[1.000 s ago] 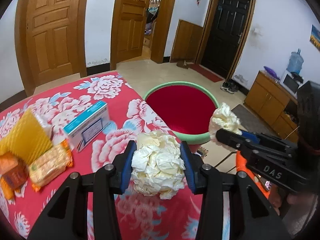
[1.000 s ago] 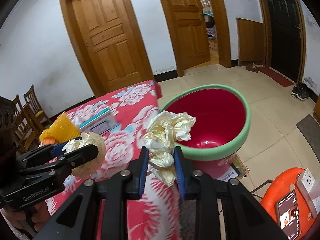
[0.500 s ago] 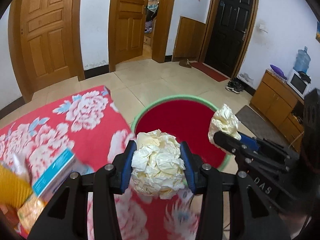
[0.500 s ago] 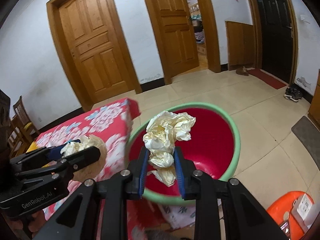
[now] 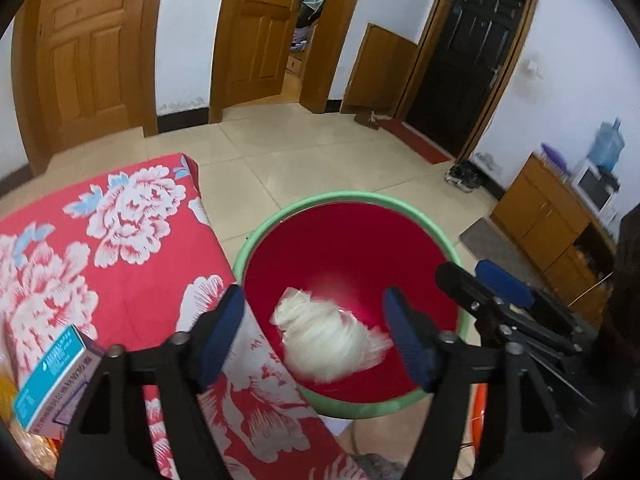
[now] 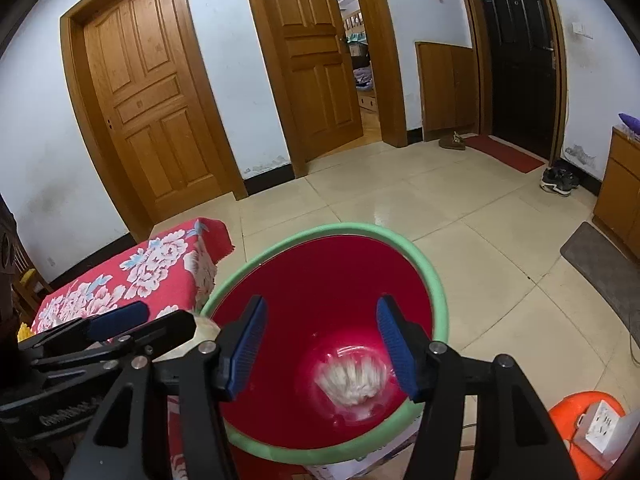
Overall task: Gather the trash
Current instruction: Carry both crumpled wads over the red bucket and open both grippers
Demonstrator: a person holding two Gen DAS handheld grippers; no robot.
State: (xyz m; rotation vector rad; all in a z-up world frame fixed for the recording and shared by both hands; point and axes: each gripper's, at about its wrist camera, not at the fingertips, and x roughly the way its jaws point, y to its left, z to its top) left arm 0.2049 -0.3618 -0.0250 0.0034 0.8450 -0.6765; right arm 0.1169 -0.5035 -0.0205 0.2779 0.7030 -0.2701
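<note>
Both my tongs hang over the red basin (image 5: 352, 240) with the green rim, which stands on the tiled floor just beside the table's corner.

My left gripper (image 5: 316, 334) is opening: its blue pads (image 5: 222, 330) stand spread wide, and nothing presses on them. A crumpled wad of white paper (image 5: 328, 340) shows between the pads in the left wrist view, blurred, free of both and inside the basin's red wall. The pads touch neither paper nor basin.

My right gripper (image 6: 320, 350) is opening too. Its ribbed blue pads (image 6: 396, 346) are well apart, though less wide than the left pair. A second paper wad (image 6: 352, 378), also smeared by blur, sits low in the basin at about 5 o'clock from the basin's centre, close to the right-hand pad but not pinched by it. I cannot tell whether it has reached the bottom.

From the left wrist view my right gripper comes in at 3 o'clock over the basin's rim; from the right wrist view my left gripper lies at 9 o'clock, over the rim's near-left edge.

The table with the red flowered cloth (image 5: 120, 264) lies at 9 o'clock of the basin, with a blue and white box (image 5: 56, 376) at its near edge.
</note>
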